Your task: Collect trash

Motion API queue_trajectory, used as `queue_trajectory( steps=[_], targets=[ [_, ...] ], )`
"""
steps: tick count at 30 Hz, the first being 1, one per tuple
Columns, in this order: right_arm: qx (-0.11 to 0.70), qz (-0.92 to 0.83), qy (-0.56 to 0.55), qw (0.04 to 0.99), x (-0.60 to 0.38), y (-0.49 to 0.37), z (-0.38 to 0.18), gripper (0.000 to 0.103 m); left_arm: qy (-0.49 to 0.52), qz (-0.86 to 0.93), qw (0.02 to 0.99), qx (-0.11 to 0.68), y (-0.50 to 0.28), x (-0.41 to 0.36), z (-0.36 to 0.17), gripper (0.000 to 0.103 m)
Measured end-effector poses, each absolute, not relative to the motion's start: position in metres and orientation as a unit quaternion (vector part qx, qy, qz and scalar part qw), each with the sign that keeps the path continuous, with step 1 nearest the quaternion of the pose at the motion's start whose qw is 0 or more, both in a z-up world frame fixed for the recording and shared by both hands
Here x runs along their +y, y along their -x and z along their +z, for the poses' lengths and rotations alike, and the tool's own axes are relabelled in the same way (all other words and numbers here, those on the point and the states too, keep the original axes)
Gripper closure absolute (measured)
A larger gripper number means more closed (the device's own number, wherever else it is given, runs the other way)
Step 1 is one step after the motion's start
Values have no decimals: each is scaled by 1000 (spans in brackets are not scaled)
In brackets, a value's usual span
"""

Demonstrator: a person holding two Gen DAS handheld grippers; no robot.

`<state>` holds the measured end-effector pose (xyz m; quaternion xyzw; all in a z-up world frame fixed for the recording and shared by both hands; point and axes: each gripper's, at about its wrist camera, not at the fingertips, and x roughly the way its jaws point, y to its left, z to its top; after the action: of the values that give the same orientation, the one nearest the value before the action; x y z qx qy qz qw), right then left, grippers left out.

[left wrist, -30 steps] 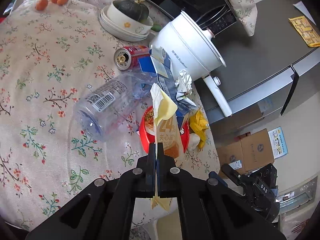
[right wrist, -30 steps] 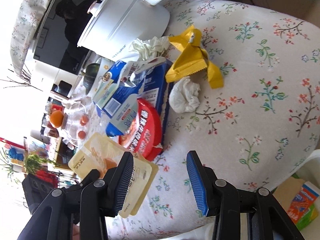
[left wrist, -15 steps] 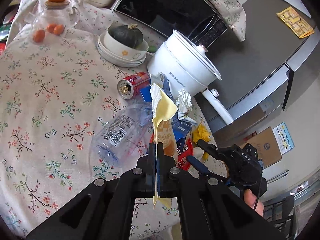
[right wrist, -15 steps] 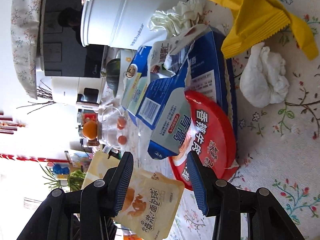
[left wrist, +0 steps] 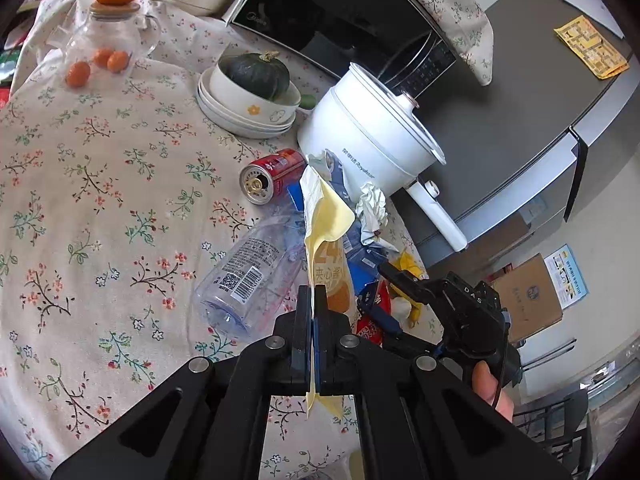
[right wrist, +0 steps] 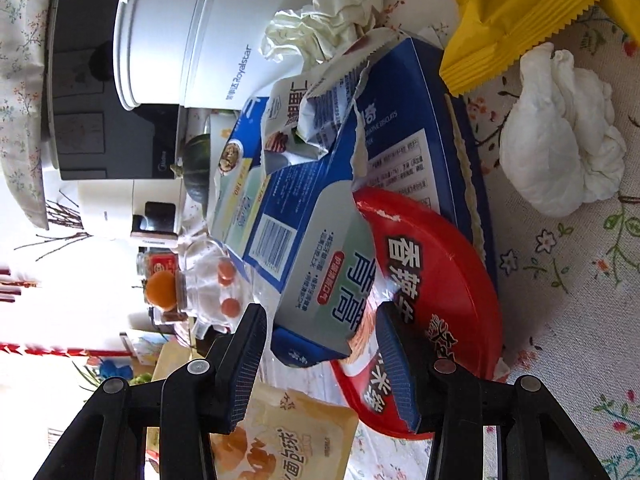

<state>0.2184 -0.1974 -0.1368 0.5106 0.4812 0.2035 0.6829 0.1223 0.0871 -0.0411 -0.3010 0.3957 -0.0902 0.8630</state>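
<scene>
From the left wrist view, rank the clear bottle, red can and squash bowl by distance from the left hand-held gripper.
1. Clear bottle, lying just left of the left hand-held gripper.
2. Red can, on its side beyond the bottle.
3. Squash bowl, farthest back by the microwave.

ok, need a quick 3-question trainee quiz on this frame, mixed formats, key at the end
1. True or false: the left tongs are shut on the yellow snack pouch.
2. Multiple choice: the open right tongs straddle the end of which item? A) soda can B) torn blue carton C) white tissue wad
3. Fill in: the clear plastic bottle is ___ on the tablecloth, not upright.

Key: 1 true; 2 B; 3 lying on its side.
</scene>
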Motion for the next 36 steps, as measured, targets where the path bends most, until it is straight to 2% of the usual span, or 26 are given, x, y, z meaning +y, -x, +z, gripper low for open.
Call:
queue_trajectory(
  steps=[4,6,12,20,21,22,27,36],
  targets=[
    [467,206,-520,685,-197,-221,-137,52,307,-89,863,391,-123,94,-40,103],
    [460,217,-518,687,-197,-220,-135,64,314,-90,863,386,-123,98,-38,103],
    [426,248,-504,709,-192,-209,-111,66,333,-91,863,368,-121,112,-34,103],
    [401,283,-537,686,-196,-190,-89,67,349,-119,862,348,-115,118,-22,103],
    [395,288,-540,685,-199,-188,-86,89,353,-126,860,345,-114,118,-21,103],
    [393,291,-543,682,-201,-186,-83,99,358,-134,859,341,-112,118,-19,103],
    [371,297,-536,697,-211,-181,-69,101,352,-142,866,326,-105,119,-8,103],
    [331,350,-530,698,-227,-169,-35,102,402,-183,850,286,-98,136,3,103]
  ],
)
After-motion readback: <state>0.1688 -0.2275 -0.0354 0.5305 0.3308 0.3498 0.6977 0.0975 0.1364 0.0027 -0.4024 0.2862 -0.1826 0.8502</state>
